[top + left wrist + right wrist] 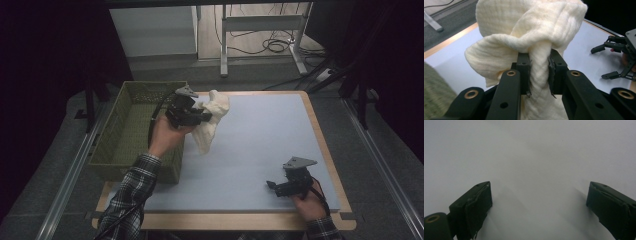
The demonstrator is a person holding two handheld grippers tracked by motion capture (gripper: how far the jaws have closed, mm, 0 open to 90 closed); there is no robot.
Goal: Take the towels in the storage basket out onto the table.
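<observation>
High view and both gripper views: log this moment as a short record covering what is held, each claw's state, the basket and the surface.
held item: cream cloth, bunched, lifted off the mat and hanging beside the basket
left claw: shut on the cloth, a twisted fold pinched between its pads
right claw: open, nothing between the jaws, low over the mat near the table's right front corner
basket: green, at the table's left edge, no contents seen
surface: pale blue mat on a wooden table

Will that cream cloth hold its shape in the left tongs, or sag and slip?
Likely floppy: the cloth bunches and droops around the left tongs. Probably light. Its crinkled weave, pinched between the pads, suggests little slipping.
</observation>
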